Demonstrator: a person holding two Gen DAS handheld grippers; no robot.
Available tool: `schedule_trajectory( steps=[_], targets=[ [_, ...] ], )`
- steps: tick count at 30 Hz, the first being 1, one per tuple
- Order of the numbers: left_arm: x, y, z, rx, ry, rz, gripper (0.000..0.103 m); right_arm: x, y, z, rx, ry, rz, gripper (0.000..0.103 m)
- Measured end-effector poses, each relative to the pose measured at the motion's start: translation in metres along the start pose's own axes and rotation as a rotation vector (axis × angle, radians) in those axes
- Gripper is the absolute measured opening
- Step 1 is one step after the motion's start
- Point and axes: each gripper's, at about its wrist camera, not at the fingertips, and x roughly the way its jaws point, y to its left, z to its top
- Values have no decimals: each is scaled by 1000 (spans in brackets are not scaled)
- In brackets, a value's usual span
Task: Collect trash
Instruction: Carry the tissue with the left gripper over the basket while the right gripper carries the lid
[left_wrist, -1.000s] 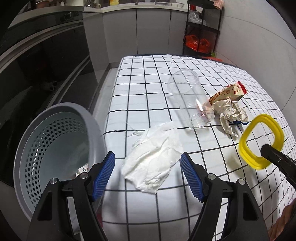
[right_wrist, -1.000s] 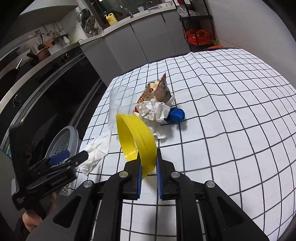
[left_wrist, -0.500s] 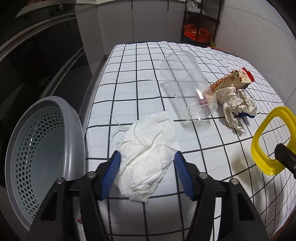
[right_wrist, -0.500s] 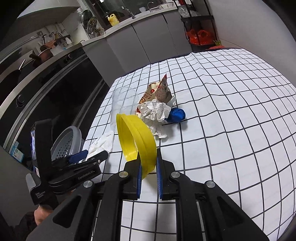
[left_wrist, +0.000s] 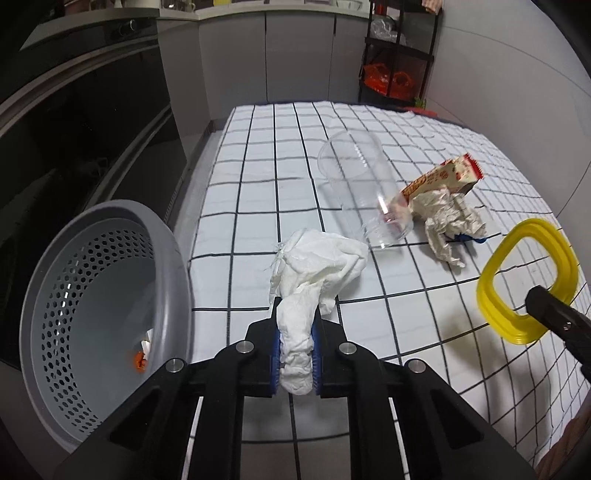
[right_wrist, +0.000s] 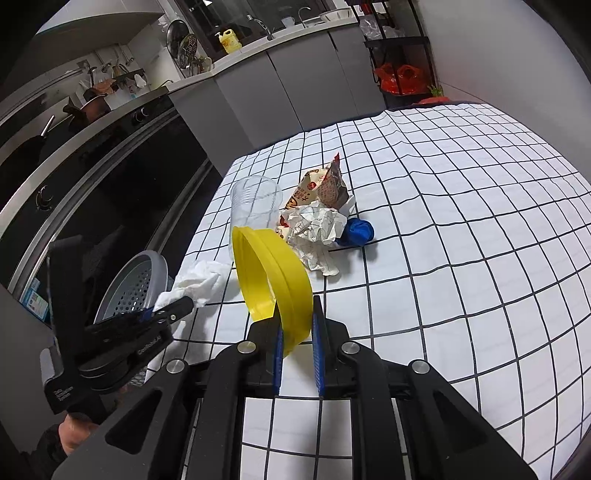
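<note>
The left gripper (left_wrist: 295, 354) has its blue pads pinched tight on a white tissue (left_wrist: 317, 269), whose loose end spills onto the cloth toward 12 o'clock. The right gripper (right_wrist: 297, 354) is pressed together on the rim of a yellow ring lid (right_wrist: 273, 277), holding it on edge above the cloth.

Both work over a table under a white tablecloth (left_wrist: 258, 192) with a black grid. At 9 o'clock of the left gripper, off the table's edge, stands a grey perforated bin (left_wrist: 92, 295) with a few scraps at its bottom. Beyond the table run grey cabinets (left_wrist: 295, 55), a black oven front at 10 o'clock and a black shelf rack (left_wrist: 399, 55) with orange bags at 1 o'clock.

A second ago the left jaws stood wide on either side of the tissue, which lay flat; now they are closed on it and it is bunched up between the pads. The right gripper's hold on the lid is unchanged.

Still on the cloth, toward 1 o'clock: one clear plastic cup (left_wrist: 362, 192) on its side, one snack wrapper (left_wrist: 443, 181), one crumpled paper (left_wrist: 447, 221) touching it, and one blue ball (right_wrist: 356, 232) just beside the paper. One tissue, one lid, one bin, two grippers
</note>
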Motion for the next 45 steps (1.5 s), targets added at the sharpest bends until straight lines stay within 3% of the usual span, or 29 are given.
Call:
schedule_trajectory(
  steps=[10,27,36,45],
  targets=[
    [-48,47,-1,-78,-79,78,13,-5,39,4,-64,2,76,13],
    [-73,159,-17,-276,-97,265,13,45,178,18,-305,90,300,13],
    [-61,183,-27,-309,-50,339,13,80,217,16,-388,155,318,13],
    [-50,190,-33,-337,-10,352,13,107,229,7,-430,201,278,13]
  ],
)
